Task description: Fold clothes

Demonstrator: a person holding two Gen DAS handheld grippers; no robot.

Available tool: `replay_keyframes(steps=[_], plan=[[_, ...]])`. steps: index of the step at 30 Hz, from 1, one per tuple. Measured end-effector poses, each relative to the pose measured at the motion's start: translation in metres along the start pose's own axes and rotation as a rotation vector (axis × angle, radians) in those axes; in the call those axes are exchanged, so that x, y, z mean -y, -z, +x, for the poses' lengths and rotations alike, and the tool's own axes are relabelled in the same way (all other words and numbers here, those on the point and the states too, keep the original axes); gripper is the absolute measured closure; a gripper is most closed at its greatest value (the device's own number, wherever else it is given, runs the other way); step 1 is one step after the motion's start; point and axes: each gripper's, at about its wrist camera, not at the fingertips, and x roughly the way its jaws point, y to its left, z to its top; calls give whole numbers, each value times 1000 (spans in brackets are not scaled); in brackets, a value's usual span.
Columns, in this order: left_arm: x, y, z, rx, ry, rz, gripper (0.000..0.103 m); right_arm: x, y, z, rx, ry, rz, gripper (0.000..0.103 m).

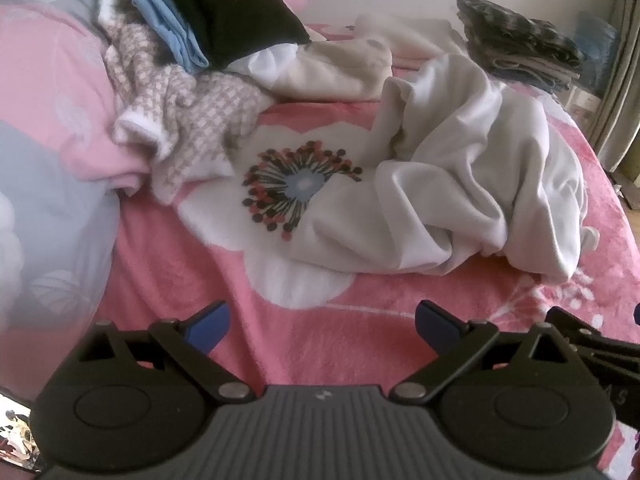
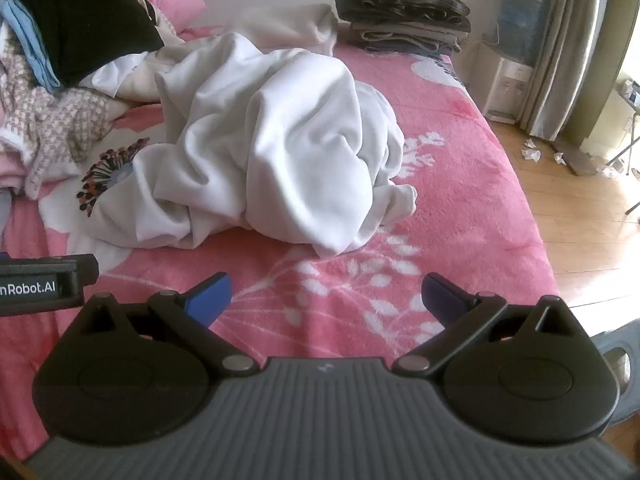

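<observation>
Two grippers, both wide open, holding nothing.
One crumpled white garment mid-bed, bare pink blanket before left gripper and right gripper.

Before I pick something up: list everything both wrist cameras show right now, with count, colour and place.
white garment: one, white, crumpled mid-bed
unfolded heap: several pieces, black, light blue, checked beige, cream, far left
folded stack: one, dark plaid over grey, far end by the wall
blanket: one, pink with white flowers, covering the bed
water dispenser: one, white with blue bottle, on the floor
curtain: one, grey, right
left gripper: open, empty
right gripper: open, empty
</observation>
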Motion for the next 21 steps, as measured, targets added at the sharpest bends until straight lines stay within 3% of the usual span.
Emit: replay_keyframes(steps=[21], plan=[[0,3,-4,13,-10,3,3,0,-2,-6,19,8,-3,1]])
